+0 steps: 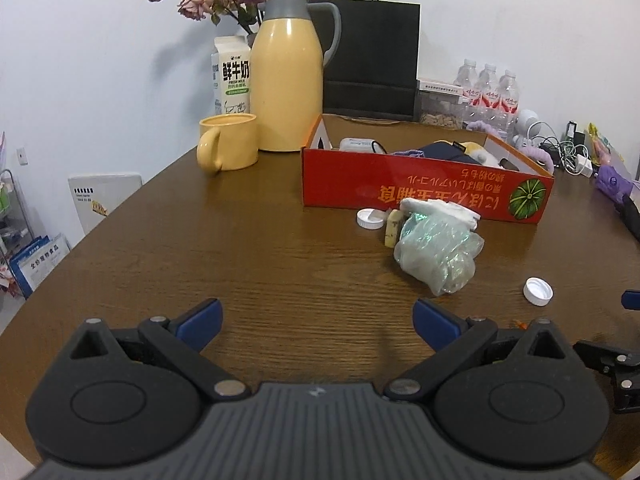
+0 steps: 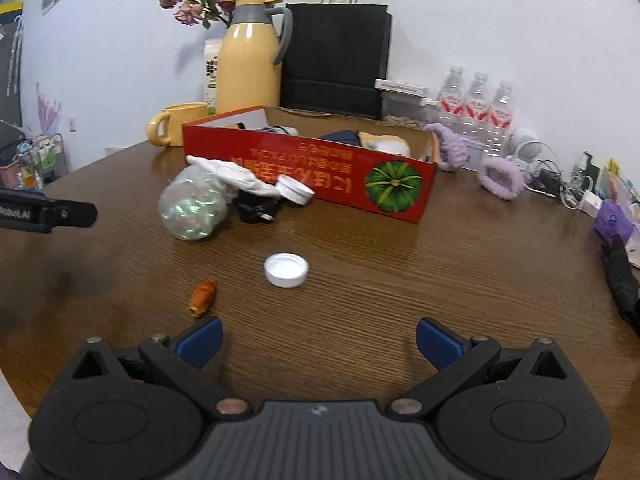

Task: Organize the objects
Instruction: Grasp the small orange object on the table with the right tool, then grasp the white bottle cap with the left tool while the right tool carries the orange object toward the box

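A red cardboard box (image 1: 420, 190) (image 2: 304, 168) holding several items lies open on the brown table. In front of it lie a crumpled iridescent plastic bag (image 1: 438, 254) (image 2: 194, 208), a white cloth (image 2: 232, 174), a black plug (image 2: 256, 210), a small beige block (image 1: 393, 228) and two white bottle caps (image 1: 370, 218) (image 1: 538, 291) (image 2: 286, 269) (image 2: 296, 189). A small orange scrap (image 2: 203, 298) lies by the near cap. My left gripper (image 1: 318, 322) is open and empty, well short of the bag. My right gripper (image 2: 319, 340) is open and empty, just short of the near cap.
A yellow thermos (image 1: 286, 76), yellow mug (image 1: 228, 142), milk carton (image 1: 231, 74), dried roses and a black paper bag (image 1: 372, 60) stand behind the box. Water bottles (image 2: 476, 108), purple scrunchies (image 2: 500, 178) and cables (image 2: 560, 184) crowd the right side. The table edge curves at left.
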Motion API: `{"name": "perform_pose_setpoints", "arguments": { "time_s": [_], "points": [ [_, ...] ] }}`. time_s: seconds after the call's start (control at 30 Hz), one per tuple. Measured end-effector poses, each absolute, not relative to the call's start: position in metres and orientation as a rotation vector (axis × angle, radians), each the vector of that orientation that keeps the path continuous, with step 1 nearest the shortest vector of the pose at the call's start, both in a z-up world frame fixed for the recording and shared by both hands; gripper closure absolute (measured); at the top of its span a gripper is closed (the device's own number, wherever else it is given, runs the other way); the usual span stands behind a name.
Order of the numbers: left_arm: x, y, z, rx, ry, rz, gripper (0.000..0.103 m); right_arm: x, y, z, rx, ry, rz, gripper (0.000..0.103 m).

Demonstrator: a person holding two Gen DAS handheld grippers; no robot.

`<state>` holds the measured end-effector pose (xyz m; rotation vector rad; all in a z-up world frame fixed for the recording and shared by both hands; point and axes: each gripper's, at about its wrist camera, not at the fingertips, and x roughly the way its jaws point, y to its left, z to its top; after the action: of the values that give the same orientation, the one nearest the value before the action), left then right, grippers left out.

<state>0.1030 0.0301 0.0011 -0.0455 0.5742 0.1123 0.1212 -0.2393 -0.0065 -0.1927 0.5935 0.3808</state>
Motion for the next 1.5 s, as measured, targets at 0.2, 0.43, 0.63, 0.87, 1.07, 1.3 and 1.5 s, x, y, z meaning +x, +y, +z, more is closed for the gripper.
{"name": "perform_pose_setpoints", "arguments": {
  "time_s": [0.2, 0.43, 0.63, 0.87, 1.07, 1.3, 1.5],
  "points": [
    [0.104, 0.031, -0.003, -0.055, 0.588, 0.114, 0.0, 0.123, -0.222, -0.006, -0.164, 0.593, 0.448, 0.005],
    [0.101, 0.032, -0.005, -0.061, 0.588, 0.11, 0.0, 0.13, -0.195, -0.011, -0.164, 0.629, 0.512, 0.055],
    [0.102, 0.033, -0.005, -0.069, 0.591, 0.111, 0.0, 0.127, -0.19, -0.011, -0.166, 0.614, 0.527, 0.092],
    [0.106, 0.024, -0.005, -0.069, 0.596, 0.092, 0.0, 0.126, -0.199, -0.009, -0.141, 0.599, 0.511, 0.092],
    [0.114, 0.004, -0.008, -0.058, 0.61, 0.053, 0.0, 0.124, -0.22, 0.003, -0.111, 0.551, 0.479, 0.092],
    [0.127, -0.033, -0.013, -0.024, 0.63, -0.009, 0.0, 0.132, -0.258, 0.014, -0.078, 0.505, 0.425, 0.092],
    [0.141, -0.066, -0.018, 0.014, 0.649, -0.053, 0.0, 0.141, -0.288, 0.018, -0.059, 0.481, 0.39, 0.092]
  ]
}}
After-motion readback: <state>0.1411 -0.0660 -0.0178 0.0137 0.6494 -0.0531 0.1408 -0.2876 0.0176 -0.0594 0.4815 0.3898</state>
